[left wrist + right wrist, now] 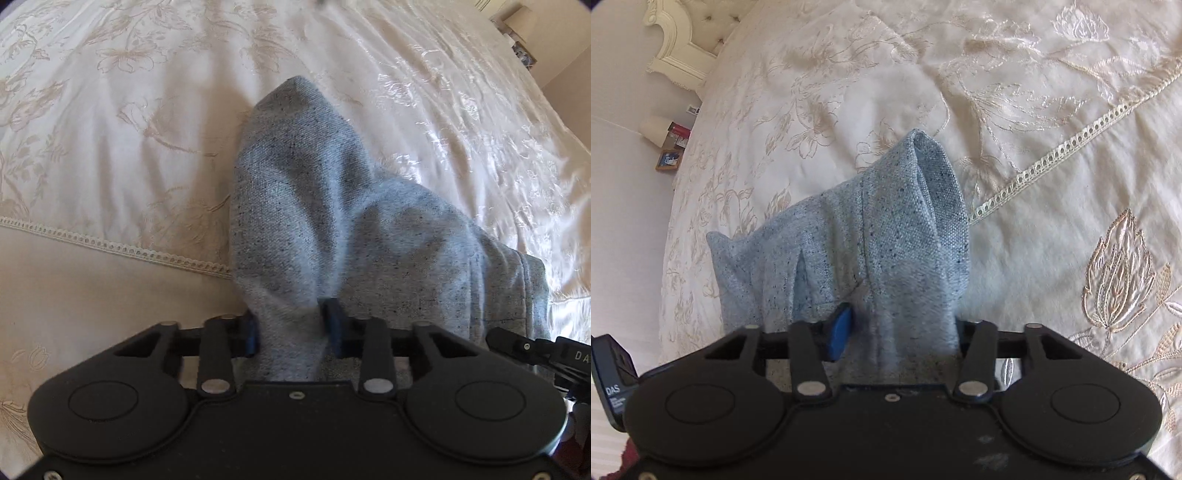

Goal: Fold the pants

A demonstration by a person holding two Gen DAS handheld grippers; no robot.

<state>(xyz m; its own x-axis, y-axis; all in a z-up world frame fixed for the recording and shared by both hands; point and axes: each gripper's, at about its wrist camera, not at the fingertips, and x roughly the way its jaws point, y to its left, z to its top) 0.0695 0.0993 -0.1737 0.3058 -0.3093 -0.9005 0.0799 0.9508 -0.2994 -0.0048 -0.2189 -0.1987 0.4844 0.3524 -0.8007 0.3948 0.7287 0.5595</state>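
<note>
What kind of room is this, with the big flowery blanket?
Most likely a bedroom. The grey pants are over a bed with an embroidered cream bedspread, a carved, tufted headboard stands at its end, and a lamp sits on a small stand beside it.

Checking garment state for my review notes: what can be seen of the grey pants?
The pants are heather grey knit with dark flecks, sweatpant-like. Bunched fabric rises from the embroidered cream bedspread into both grippers: the left gripper pinches one gathered fold, the right gripper another, where a stitched seam shows. A hemmed edge lies at the left view's right side.
</note>
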